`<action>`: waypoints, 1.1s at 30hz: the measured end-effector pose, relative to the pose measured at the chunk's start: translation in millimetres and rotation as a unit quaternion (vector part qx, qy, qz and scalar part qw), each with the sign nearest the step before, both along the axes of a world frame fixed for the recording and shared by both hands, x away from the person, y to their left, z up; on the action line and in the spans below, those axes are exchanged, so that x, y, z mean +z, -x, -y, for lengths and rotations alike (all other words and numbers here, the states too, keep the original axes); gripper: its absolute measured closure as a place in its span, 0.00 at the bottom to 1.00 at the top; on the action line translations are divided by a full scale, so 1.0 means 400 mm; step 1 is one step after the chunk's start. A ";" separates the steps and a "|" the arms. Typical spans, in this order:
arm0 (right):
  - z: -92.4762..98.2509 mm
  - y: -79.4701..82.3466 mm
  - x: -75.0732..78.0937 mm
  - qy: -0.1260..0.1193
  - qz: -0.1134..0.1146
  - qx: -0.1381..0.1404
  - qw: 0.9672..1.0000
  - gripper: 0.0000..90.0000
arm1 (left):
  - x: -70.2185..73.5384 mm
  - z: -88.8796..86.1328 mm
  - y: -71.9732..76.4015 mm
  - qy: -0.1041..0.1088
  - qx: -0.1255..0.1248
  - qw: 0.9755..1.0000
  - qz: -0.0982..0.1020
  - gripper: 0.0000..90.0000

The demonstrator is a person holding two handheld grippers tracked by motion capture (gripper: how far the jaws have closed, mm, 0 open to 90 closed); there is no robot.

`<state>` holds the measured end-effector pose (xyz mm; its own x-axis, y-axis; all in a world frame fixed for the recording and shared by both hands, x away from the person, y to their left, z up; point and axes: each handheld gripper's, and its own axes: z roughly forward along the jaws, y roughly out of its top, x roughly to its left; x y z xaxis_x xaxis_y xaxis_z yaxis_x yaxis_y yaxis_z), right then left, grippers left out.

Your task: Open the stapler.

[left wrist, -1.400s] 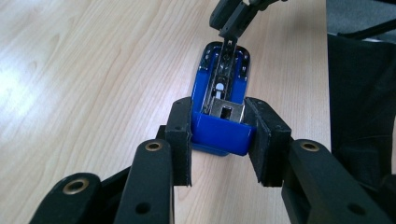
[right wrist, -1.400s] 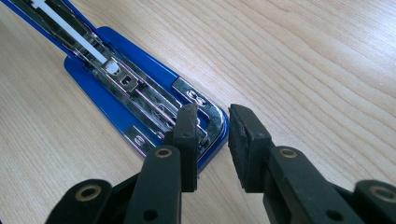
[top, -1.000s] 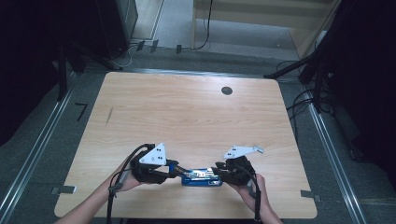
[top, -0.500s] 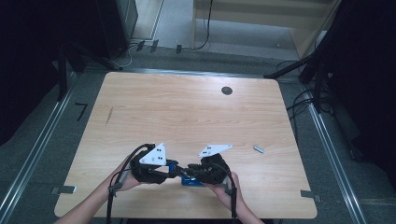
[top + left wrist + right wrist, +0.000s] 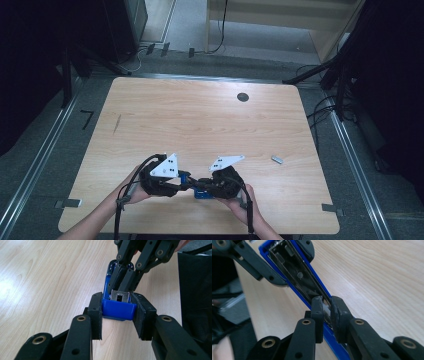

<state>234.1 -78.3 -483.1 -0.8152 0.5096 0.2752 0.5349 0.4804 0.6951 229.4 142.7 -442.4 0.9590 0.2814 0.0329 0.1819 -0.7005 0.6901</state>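
Observation:
A blue stapler (image 5: 203, 194) lies opened near the table's front edge, its metal staple channel (image 5: 294, 270) facing up. My left gripper (image 5: 119, 308) is shut on one blue end of the stapler (image 5: 117, 311), with a pad pressed on each side. My right gripper (image 5: 326, 307) comes from the opposite side. Its jaws have just been closing, and they now pinch the thin metal part in the channel. In the high view the left gripper (image 5: 184, 181) and right gripper (image 5: 204, 185) meet tip to tip over the stapler.
A small grey metal strip (image 5: 277, 159) lies on the wooden table (image 5: 200, 120) to the right of my hands. A dark round hole (image 5: 243, 97) sits near the far edge. Bare wood stretches ahead of the grippers.
My right gripper has moved left from beside the small metal strip to the stapler and closed on its inner metal part. The strip now lies uncovered. The left gripper has kept still.

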 end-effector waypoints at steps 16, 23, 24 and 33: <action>0.001 0.001 0.000 0.009 0.008 0.000 1.000 0.93 | 0.026 0.020 0.010 0.030 0.016 0.999 0.025 0.68; 0.000 0.002 0.001 0.010 0.009 -0.001 1.000 0.93 | 0.036 0.032 0.014 0.032 0.020 0.999 0.038 0.71; -0.001 0.002 0.000 0.010 0.009 -0.001 1.000 0.92 | 0.032 0.034 0.014 0.024 0.022 0.999 0.039 0.72; -0.002 0.003 0.001 0.016 0.010 0.000 1.000 0.90 | 0.023 0.021 0.007 0.016 0.016 0.999 0.031 0.73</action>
